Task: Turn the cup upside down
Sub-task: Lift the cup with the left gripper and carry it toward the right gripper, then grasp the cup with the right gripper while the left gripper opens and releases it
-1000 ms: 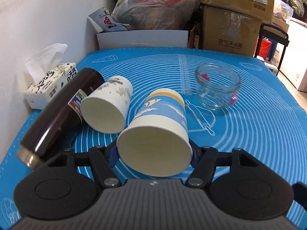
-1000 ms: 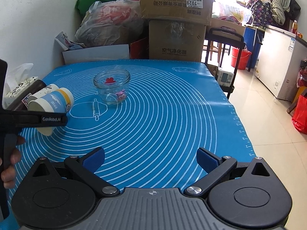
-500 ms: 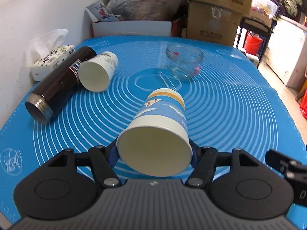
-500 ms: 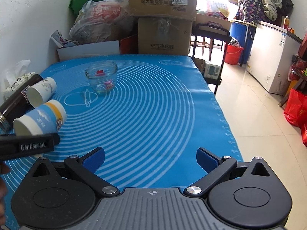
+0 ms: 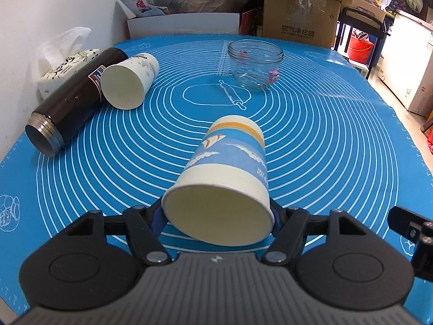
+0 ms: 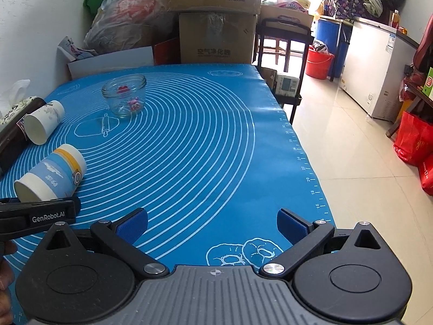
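Blue paper cup held on its side in the left gripper, above the blue mat on the desk.

Fingers of the left gripper closed on the cup near its rim, one on each side, open mouth turned toward the camera, base pointing away and slightly up. In the right wrist view, same cup low over the near left part of the mat. Right gripper with fingers spread wide, holding nothing, over the near edge of the mat. Farther back: white paper cup lying on its side, touching a dark thermos, also lying down; tissue pack beside the wall; glass jar standing upright, well apart from the cups.
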